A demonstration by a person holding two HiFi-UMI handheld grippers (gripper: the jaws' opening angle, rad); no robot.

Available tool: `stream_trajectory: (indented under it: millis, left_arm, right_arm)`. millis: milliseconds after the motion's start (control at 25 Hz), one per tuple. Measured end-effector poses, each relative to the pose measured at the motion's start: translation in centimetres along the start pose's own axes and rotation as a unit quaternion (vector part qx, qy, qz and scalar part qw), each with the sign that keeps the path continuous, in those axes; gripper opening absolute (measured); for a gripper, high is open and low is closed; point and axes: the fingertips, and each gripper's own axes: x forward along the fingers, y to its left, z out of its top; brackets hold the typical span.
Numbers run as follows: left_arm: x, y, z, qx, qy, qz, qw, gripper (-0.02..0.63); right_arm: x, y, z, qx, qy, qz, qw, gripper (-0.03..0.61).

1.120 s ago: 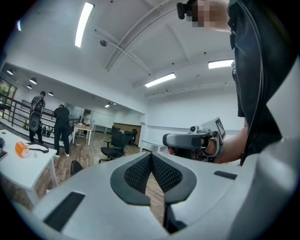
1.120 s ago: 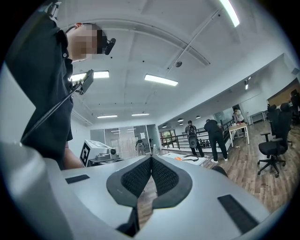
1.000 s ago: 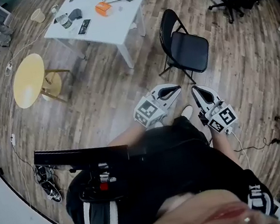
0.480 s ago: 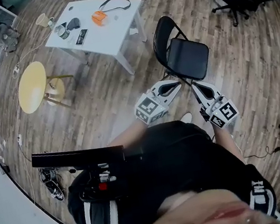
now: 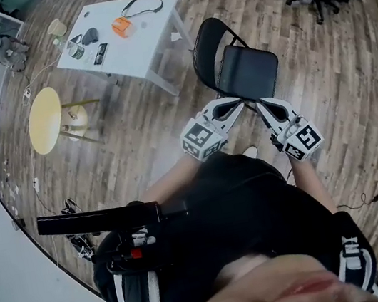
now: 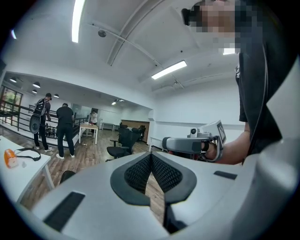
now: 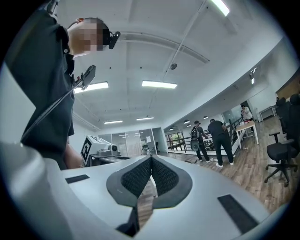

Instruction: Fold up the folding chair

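Folding chair (image 5: pixel 251 74) unfolded, upper centre of the frame
We see the left hand-held gripper (image 5: pixel 234 107) and right hand-held gripper (image 5: pixel 261 106) side by side just below it, jaws of each pressed together (nothing pinched between them); the white bench (image 5: pixel 149 45) stands at upper left

The person wears a black short-sleeved shirt (image 5: pixel 243 209) with white lettering (image 5: pixel 351 255) on the right sleeve, and white stripes (image 5: pixel 120 300) run down the black cloth below it. A small black camera (image 7: pixel 111 38) sits at the head. The left gripper (image 5: pixel 235 106) and right gripper (image 5: pixel 263 105) look alike: pale grey shells, black mesh-textured pads (image 6: pixel 140 171) and a cube (image 5: pixel 201 139) of black-and-white square markers.
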Motion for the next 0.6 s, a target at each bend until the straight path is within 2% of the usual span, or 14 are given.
stream_trajectory:
  millis: [280, 600]
  left_arm:
    - [2.0, 2.5, -0.4, -0.010, 0.014, 0.005, 0.9998, 0.005]
    - [3.3, 9.5, -0.8, -0.022, 0.013, -0.015, 0.9996, 0.005]
  right_arm:
    - [0.9, -3.4, -0.7, 0.020, 0.004, -0.006, 1.000, 0.011]
    - [6.2, -7.7, -1.6, 0.027, 0.020, -0.032, 0.999, 0.011]
